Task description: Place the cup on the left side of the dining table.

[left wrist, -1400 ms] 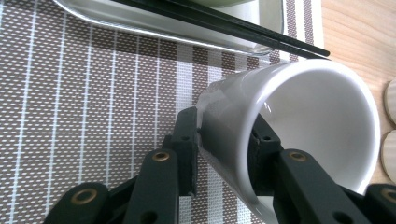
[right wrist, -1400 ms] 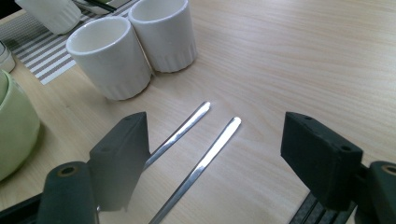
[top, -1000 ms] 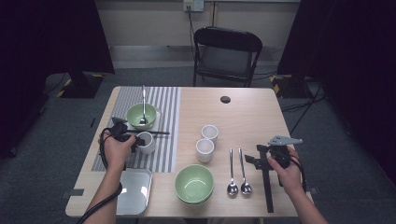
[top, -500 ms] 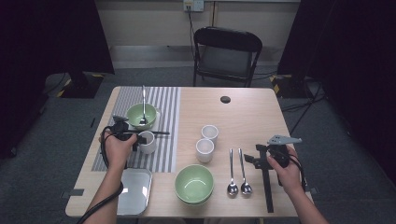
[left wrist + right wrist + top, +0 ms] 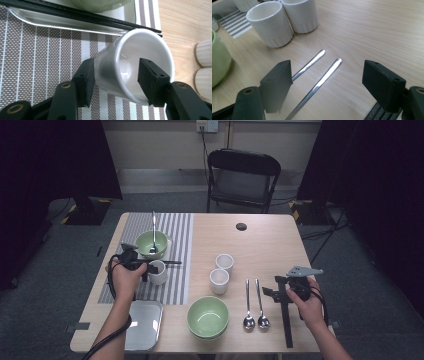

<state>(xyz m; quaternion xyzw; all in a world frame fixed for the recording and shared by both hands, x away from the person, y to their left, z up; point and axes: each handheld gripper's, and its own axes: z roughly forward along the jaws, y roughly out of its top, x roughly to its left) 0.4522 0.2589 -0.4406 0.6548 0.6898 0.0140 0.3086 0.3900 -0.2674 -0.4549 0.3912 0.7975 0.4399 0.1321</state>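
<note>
A black folding chair (image 5: 243, 177) stands beyond the tabletop (image 5: 270, 245); two spoons (image 5: 255, 305), a green bowl (image 5: 208, 316) and a metal tray (image 5: 143, 325) sit near its front edge.

Left forearm enters from bottom, angled up toward table's left side; left hand (image 5: 125, 279) wraps gripper body, cable looping beside wrist. Left gripper (image 5: 116, 81) points to the right in high view, jaws have just been opening; one pad outside cup (image 5: 132, 66) wall, other inside rim, wall between them, grip loosened. Right forearm enters from bottom right; right hand (image 5: 306, 302) holds gripper low over table's right edge. Right gripper (image 5: 327, 82) jaws spread wide, nothing between pads.
</note>
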